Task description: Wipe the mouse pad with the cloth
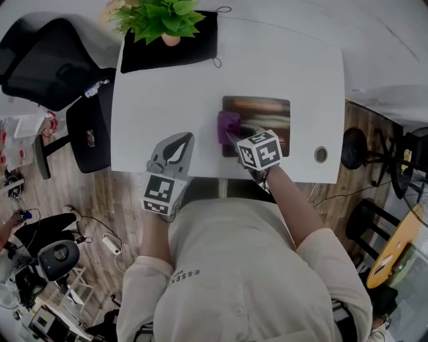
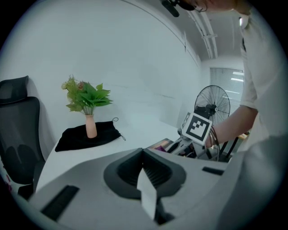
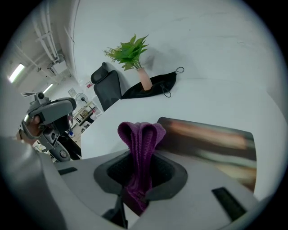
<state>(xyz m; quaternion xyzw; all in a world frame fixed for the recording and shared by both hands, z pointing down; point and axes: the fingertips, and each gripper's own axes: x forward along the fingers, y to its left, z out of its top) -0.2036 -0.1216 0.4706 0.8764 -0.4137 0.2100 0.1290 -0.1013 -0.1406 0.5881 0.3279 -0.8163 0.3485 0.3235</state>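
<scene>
We see the right gripper (image 1: 235, 138) clamped on the purple cloth (image 1: 229, 125). In the right gripper view, the cloth (image 3: 139, 137) stands up as a folded bunch between the jaws of the right gripper (image 3: 136, 179). Its lower end is pinched deep between them.

The mouse pad (image 1: 262, 113) lies flat on the white table (image 1: 167, 100), right of the middle and close to the near edge. It is dark, with a blurred print we cannot read. In the head view, the cloth sits at the pad's left edge, overlapping it. We cannot tell whether it presses on the surface.

The left gripper (image 1: 175, 151) is over the near edge of the table, to the left of the pad and apart from it. In its own view, the jaws of the left gripper (image 2: 145, 173) are together with no object between them.

At the far left of the table, a green plant (image 1: 158, 16) in a small vase (image 2: 91, 126) stands on a black pouch (image 1: 200, 45). A black office chair (image 1: 47, 63) stands to the left of the table. A standing fan (image 2: 212, 105) shows in the left gripper view
</scene>
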